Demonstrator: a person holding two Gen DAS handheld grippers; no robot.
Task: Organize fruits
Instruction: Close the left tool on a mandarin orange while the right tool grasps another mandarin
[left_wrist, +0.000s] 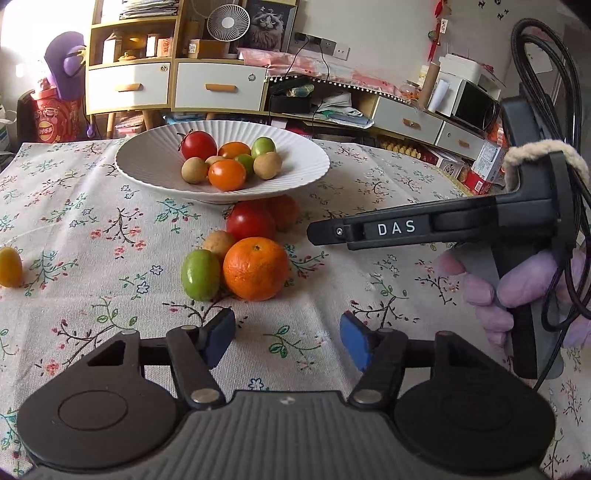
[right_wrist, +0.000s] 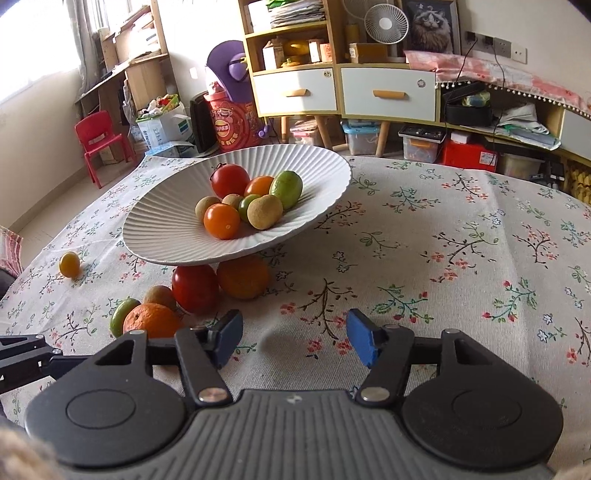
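A white ribbed plate (left_wrist: 147, 173) (right_wrist: 166, 229) holds several small fruits: a red tomato (left_wrist: 198, 144), orange, green and brown ones. In front of it on the cloth lie an orange (left_wrist: 255, 268) (right_wrist: 151, 319), a green fruit (left_wrist: 200, 275), a brown fruit (left_wrist: 219, 243), a red tomato (left_wrist: 250, 220) (right_wrist: 194, 288) and a second orange (right_wrist: 242, 277) partly under the plate's rim. A small yellow fruit (left_wrist: 10, 266) (right_wrist: 69, 264) lies apart at the left. My left gripper (left_wrist: 286, 332) is open just short of the orange, with nothing between its blue pads. My right gripper (right_wrist: 293, 332) is open over bare cloth, right of the pile.
The round table carries a floral tablecloth (right_wrist: 461, 258). A gloved hand (left_wrist: 480, 291) holds the right gripper, whose finger reaches in from the right of the pile. Beyond the table stand shelves and drawers (right_wrist: 388, 92), boxes and a red chair (right_wrist: 101, 140).
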